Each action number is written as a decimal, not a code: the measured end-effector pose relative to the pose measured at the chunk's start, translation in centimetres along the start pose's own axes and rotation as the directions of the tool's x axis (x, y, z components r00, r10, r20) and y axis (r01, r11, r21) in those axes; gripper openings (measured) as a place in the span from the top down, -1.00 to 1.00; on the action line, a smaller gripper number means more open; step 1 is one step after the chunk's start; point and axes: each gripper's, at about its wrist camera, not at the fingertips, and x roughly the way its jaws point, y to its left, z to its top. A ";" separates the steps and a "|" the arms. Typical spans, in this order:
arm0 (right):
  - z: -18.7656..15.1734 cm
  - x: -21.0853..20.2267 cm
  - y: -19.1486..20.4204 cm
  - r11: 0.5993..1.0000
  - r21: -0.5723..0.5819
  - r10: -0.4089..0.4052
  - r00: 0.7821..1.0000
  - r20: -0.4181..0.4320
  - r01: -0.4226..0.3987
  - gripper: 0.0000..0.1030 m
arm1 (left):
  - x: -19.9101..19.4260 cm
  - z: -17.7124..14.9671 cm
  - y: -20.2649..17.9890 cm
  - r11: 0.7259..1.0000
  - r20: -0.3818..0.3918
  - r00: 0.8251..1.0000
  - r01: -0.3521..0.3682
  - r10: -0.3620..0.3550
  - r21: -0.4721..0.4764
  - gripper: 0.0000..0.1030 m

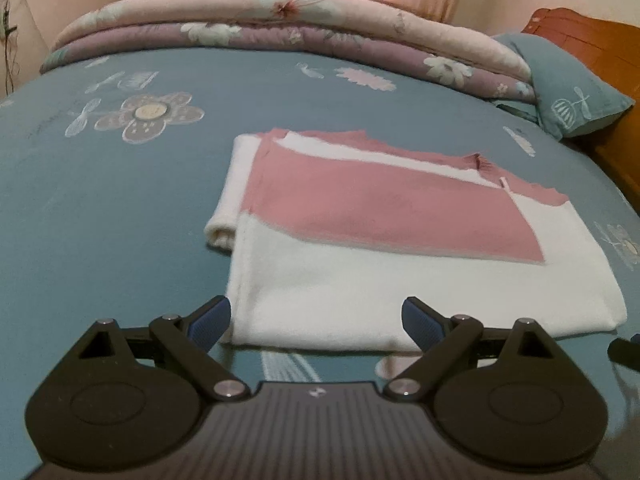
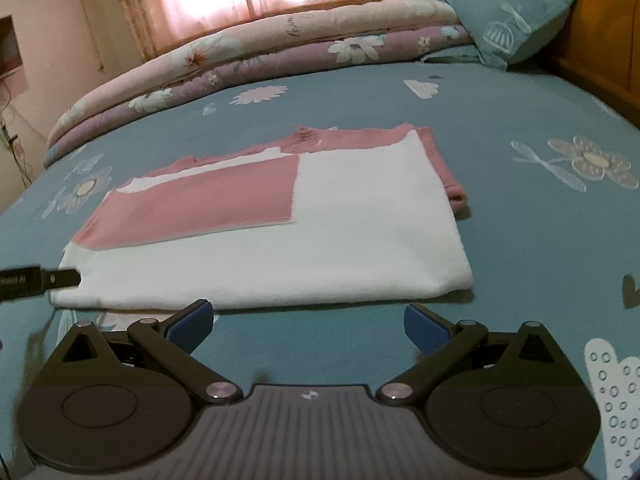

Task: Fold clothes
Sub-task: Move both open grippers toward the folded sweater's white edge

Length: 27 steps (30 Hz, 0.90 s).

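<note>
I see the folded pink and white knitted garment (image 1: 400, 248) lying flat on the teal bed sheet with printed flowers (image 1: 100, 200), near the middle of the bed. Its sleeves are folded in: a white sleeve sticks out at the left side in the left wrist view, and a pink cuff (image 2: 456, 196) shows at the right side in the right wrist view.

My left gripper (image 1: 316, 320) is low over the sheet at the near hem of the garment. Its two blue-padded fingers (image 1: 212, 322) stand wide apart and hold nothing; the white hem lies between them. My right gripper (image 2: 308, 326) is also spread wide and empty, just in front of the near white edge, not touching it as far as I can tell.

In the right wrist view, a black part of the other gripper (image 2: 36, 278) enters from the left and meets the corner of the garment. It carries small white letters, but they are too blurred for me to read. A small pale logo (image 2: 309, 395) sits on the gripper body; I cannot read it either.

Behind the garment lies a folded quilt with a floral pattern in pink and purple (image 1: 280, 28), with a teal pillow (image 1: 572, 96) beside it against the orange wooden headboard (image 1: 592, 44). There is some cursive writing on the quilt, not legible.
</note>
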 end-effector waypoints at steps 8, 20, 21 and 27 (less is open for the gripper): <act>-0.2 -2.0 0.9 1.000 -0.028 0.004 1.000 0.001 -0.004 -1.00 | 0.6 0.1 -2.0 0.999 0.001 1.000 0.026 -0.026 0.045 -0.79; 0.4 -1.7 0.8 0.999 -0.048 -0.013 1.000 0.006 0.014 -1.00 | 0.5 2.8 3.9 0.979 0.081 0.978 0.196 -0.191 -0.058 -0.78; 0.4 -1.4 0.8 0.999 -0.042 -0.013 1.000 0.003 0.013 -1.00 | 1.4 3.7 5.8 0.965 0.082 0.971 0.234 -0.225 -0.116 -0.78; 0.6 0.4 1.4 0.999 -0.045 0.009 1.000 -0.021 -0.010 -1.00 | 9.4 7.1 13.9 0.858 0.008 0.934 0.332 -0.358 -0.392 -0.70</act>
